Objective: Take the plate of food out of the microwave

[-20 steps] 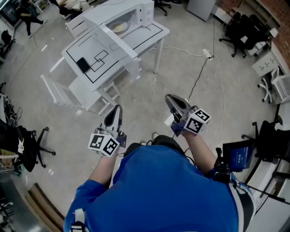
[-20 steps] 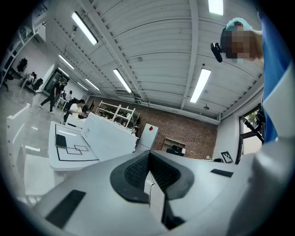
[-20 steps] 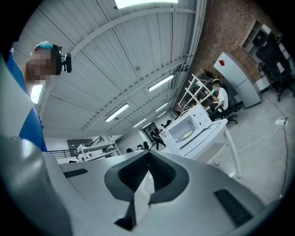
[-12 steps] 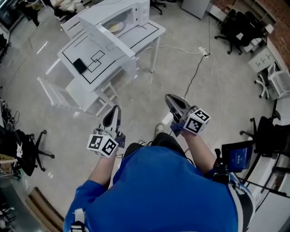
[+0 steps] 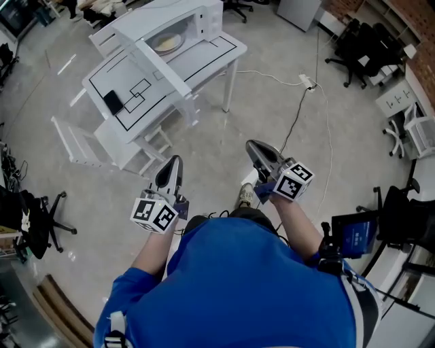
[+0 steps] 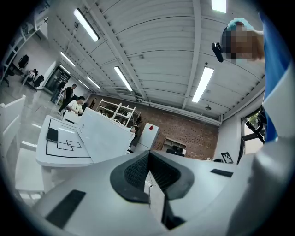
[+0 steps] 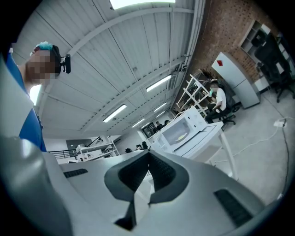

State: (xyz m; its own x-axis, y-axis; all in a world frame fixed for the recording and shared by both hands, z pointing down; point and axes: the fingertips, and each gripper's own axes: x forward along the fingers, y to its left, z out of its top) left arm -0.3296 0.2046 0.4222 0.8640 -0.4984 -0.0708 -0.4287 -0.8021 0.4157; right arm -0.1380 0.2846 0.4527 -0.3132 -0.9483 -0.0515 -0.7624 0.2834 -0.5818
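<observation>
Plate [image 5: 165, 43] sits inside the microwave [image 5: 206, 18] on the white counter [image 5: 119, 78]. Only part of the plate shows in the opening, and the food on it is too small to make out. Both hands are hidden behind the marker cubes. The left tongs [image 5: 171, 163] and right tongs [image 5: 254, 146] are held level ahead of the person's chest, side by side, pointing toward the counter and well apart from it. Both sets of jaws are closed on nothing.

Grey polished floor [image 5: 211, 136]; white table [image 5: 217, 53]; black office chairs [image 5: 357, 44]; brick wall [image 6: 193, 133]; ceiling strip lights [image 6: 203, 85].
</observation>
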